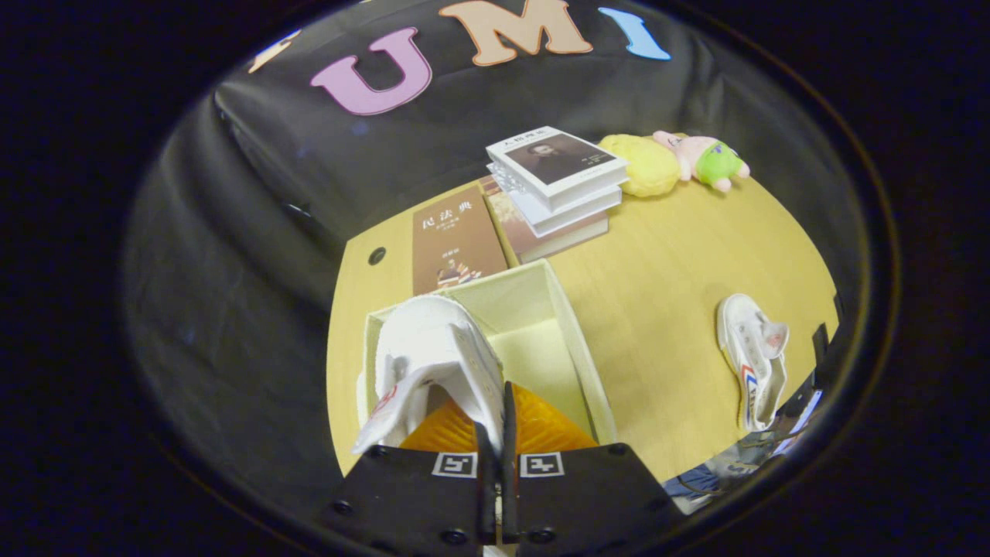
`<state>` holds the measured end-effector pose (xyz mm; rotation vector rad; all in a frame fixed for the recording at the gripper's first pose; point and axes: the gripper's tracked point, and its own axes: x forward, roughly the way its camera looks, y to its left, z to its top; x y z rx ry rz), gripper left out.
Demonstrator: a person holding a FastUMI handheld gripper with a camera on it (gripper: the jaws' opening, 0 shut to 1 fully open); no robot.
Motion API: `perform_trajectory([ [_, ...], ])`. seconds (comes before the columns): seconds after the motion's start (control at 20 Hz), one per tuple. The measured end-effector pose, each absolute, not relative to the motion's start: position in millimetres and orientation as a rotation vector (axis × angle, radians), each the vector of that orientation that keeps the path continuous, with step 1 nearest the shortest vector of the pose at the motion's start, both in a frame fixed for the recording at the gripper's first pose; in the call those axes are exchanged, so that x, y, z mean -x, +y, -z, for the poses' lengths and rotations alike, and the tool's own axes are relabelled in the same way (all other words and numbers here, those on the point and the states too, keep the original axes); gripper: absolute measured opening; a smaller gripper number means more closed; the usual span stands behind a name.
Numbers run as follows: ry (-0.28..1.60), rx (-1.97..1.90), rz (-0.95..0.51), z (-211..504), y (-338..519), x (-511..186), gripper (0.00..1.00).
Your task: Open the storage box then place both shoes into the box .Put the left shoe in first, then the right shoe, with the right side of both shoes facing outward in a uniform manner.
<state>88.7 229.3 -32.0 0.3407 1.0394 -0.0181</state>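
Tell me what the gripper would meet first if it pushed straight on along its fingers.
Probably the inside of the open storage box: the gripper, shut on a white shoe, points down into it. Depth is unclear.

Your gripper [497, 433] has its fingers pinched together on the collar of a white shoe [433, 360], held over the open storage box [576, 363]. The second shoe [754, 360] lies on the counter [665, 263], well apart, with books [553, 189] beyond the box.
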Motion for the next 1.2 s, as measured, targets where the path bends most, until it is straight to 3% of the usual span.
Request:
perform_trajectory([
  [0.6,1.196,-0.294,0.156,66,247,-89,0.06],
  [1.05,1.215,-0.072,0.096,123,276,-93,0.07],
  [1.2,1.241,-0.098,0.089,138,281,-86,0.12],
])
